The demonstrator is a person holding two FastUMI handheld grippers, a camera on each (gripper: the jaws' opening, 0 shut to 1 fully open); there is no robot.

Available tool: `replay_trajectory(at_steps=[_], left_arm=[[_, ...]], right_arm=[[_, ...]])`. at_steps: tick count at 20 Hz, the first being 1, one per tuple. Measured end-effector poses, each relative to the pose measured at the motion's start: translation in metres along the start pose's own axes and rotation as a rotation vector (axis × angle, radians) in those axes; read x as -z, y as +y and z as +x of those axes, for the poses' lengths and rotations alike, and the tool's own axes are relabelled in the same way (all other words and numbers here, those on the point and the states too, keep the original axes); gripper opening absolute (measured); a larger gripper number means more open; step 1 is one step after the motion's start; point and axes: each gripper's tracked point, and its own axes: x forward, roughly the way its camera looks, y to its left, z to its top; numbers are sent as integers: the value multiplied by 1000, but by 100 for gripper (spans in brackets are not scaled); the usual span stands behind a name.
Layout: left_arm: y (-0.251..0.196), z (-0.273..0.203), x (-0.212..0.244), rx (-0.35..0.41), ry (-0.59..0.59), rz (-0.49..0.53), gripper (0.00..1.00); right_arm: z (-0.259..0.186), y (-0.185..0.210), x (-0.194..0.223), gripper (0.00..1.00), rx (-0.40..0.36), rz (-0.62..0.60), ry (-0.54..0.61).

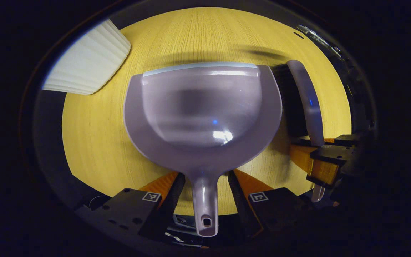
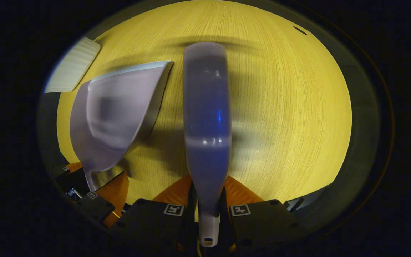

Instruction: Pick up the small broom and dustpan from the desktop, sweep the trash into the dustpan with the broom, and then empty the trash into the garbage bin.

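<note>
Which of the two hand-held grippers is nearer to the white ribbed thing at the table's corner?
Left. The left hand-held gripper, straddling the dustpan handle, sits on the side toward the white ribbed thing. The right hand-held gripper, around the broom handle, is farther, beyond the dustpan.

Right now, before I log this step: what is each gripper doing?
Left gripper: open, fingers either side of the dustpan handle, not pressing it.
Right gripper: shut on the broom handle.
</note>
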Motion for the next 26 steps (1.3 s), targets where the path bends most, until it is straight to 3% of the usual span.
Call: replay_trajectory(at_steps=[1,2,4,5,7,9,11,12,13,14,18,22,26], left_arm=[[-2,-1,2,2,4,-2,81],[-3,-1,2,2,3,3,83],[-2,-4,2,-15,-13,9,84],[-3,-5,2,-19,-23,10,83],[-5,-11,4,-14,-36,12,83],[-7,-18,8,-6,-55,22,83],[-4,-27,12,-23,-90,44,83],[-1,-33,13,-40,-121,52,83],[1,-40,15,-51,-150,61,83],[1,-48,18,-46,-178,64,83],[-9,-84,35,14,-313,77,83],[-16,-128,54,47,-540,136,84],[-42,-176,78,163,-745,155,83]], right_arm=[[-1,-1,1,39,3,2,-8],[-2,-2,3,68,1,-2,-10],[-6,-6,4,81,-1,-6,-15],[-8,-7,3,79,-1,2,-24],[-13,-7,5,95,-8,0,-37],[-21,-7,6,91,-17,-10,-64],[-34,-9,9,95,-31,-18,-90],[-42,-11,10,91,-37,-21,-118],[-50,-12,12,97,-38,-27,-143],[-61,-13,14,97,-45,-34,-173],[-107,-9,29,96,-66,-65,-322],[-152,-9,49,97,-53,-67,-487],[-204,-5,72,96,-69,-61,-681]])
